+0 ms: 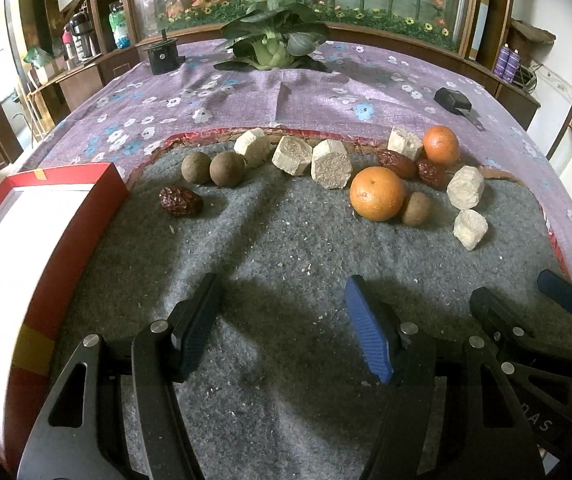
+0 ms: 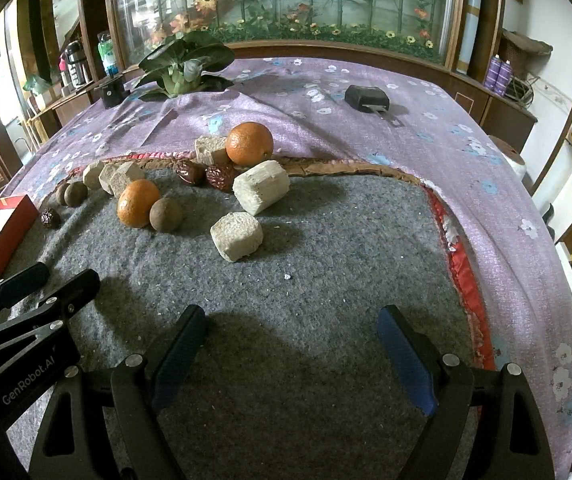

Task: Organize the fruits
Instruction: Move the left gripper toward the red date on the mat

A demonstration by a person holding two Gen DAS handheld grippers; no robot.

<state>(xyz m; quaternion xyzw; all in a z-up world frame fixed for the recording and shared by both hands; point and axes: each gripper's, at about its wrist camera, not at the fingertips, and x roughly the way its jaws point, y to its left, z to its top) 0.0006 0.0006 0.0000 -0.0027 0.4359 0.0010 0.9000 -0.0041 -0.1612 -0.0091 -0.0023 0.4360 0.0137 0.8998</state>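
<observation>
Both grippers low over the grey felt mat (image 1: 277, 248), jaws spread, nothing held.

Left gripper (image 1: 281, 312) and right gripper (image 2: 292, 344) sit side by side at 6 o'clock — fruit well ahead. Near orange (image 1: 377, 193) touches a brown round fruit (image 1: 416, 209) at 1 o'clock; lone red date (image 1: 180, 201) at 11. Far orange (image 1: 440, 145) on the mat's edge; red box (image 1: 45, 256) at 9 o'clock.

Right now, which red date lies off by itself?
The red date nearest the red box; it lies alone, while the other two dates sit together by the oranges.
</observation>
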